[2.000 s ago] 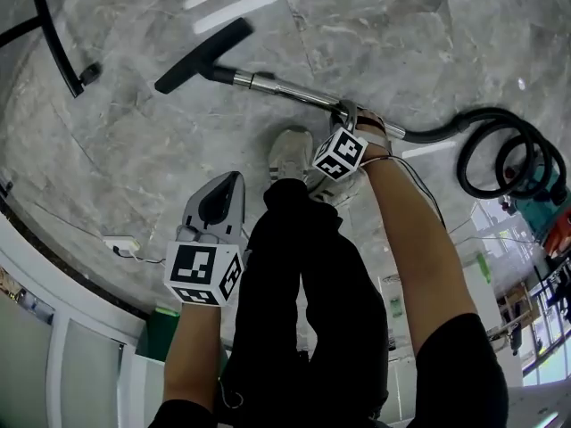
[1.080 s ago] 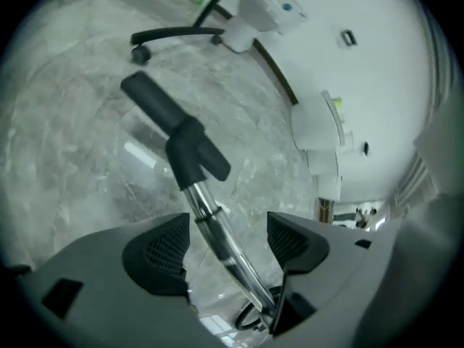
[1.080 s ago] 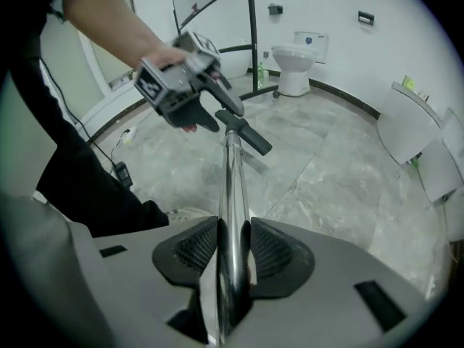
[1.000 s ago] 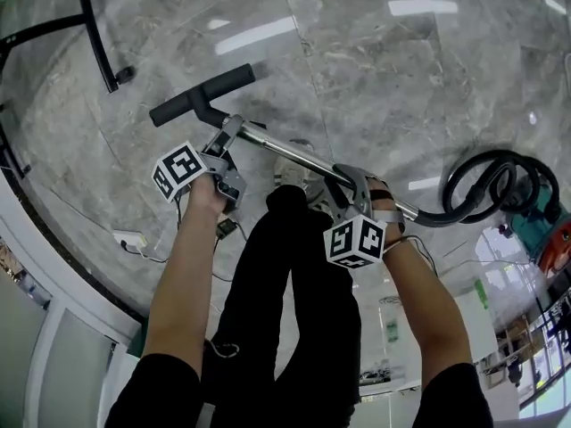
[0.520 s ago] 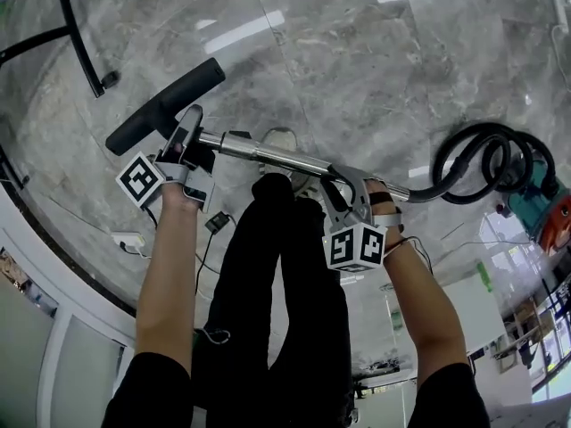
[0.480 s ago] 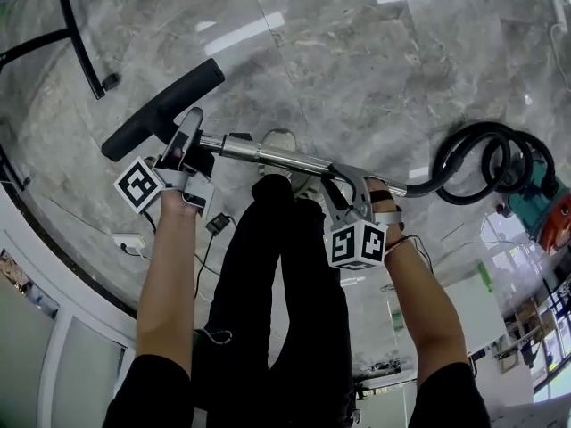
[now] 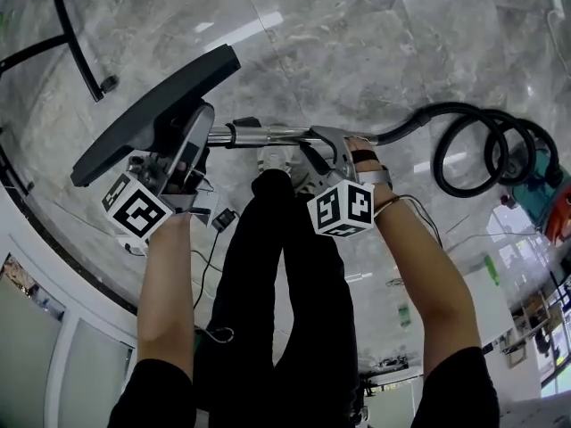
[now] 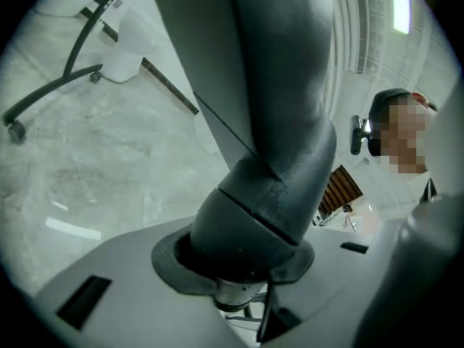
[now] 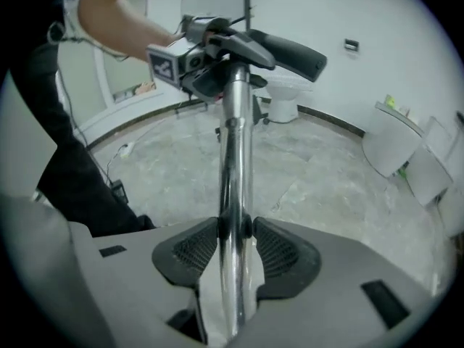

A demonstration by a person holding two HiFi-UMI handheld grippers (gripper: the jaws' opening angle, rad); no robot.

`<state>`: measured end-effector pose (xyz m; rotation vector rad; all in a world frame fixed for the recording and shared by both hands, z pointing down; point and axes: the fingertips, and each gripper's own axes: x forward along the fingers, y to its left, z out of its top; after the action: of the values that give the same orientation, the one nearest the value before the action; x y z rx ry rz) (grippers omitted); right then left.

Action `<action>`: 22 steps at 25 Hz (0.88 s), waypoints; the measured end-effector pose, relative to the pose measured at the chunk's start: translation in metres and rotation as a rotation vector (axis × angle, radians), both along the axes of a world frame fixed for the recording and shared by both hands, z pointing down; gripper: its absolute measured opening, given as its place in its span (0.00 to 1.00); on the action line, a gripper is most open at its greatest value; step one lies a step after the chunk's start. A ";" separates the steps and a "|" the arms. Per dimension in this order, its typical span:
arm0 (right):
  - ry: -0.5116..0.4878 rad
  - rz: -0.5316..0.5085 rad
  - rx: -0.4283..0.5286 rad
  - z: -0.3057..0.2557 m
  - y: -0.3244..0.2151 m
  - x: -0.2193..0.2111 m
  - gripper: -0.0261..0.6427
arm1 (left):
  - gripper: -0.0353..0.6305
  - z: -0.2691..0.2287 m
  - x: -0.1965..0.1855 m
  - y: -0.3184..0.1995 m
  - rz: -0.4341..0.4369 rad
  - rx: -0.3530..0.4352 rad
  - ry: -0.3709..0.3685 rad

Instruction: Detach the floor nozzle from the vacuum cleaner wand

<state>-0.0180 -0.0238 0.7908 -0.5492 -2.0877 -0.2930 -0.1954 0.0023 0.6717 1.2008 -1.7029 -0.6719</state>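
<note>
The black floor nozzle (image 7: 152,119) sits on the end of the chrome wand (image 7: 268,135), raised off the marble floor. My left gripper (image 7: 190,145) is shut on the nozzle's dark neck (image 8: 268,187), which fills the space between its pads (image 8: 174,259); those jaws closed within the last second. My right gripper (image 7: 326,152) is shut on the wand (image 9: 232,158) near the hose end, and its jaws have just been closing a little, with the wand between them. The nozzle (image 9: 283,49) shows at the wand's far end in the right gripper view. The black hose (image 7: 482,150) coils away to the right.
The teal vacuum body (image 7: 553,190) lies at the right edge. A black wheeled stand (image 7: 76,34) is at the upper left. The person's black-trousered legs (image 7: 285,283) and a shoe (image 7: 272,160) are below the wand. A toilet (image 9: 286,104) and white bins (image 9: 395,151) line the wall.
The left gripper has risen with the nozzle, which now looks larger and nearer the camera. The wand has lifted and lies almost level across the picture. The right gripper shifted slightly up.
</note>
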 end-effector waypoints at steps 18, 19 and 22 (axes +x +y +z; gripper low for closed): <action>-0.075 -0.037 -0.104 -0.039 0.048 -0.054 0.18 | 0.26 -0.046 0.052 -0.019 0.139 0.003 -0.266; -0.057 -0.064 -0.153 -0.042 0.051 -0.052 0.18 | 0.26 -0.049 0.052 -0.020 0.142 0.011 -0.263; 0.065 -0.202 -0.407 -0.059 0.069 -0.030 0.18 | 0.25 -0.061 0.056 -0.023 0.164 0.046 -0.246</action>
<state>-0.0481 0.0451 0.7323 -1.0023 -2.0382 0.0406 -0.1394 -0.0203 0.6103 1.4874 -1.7719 -0.4817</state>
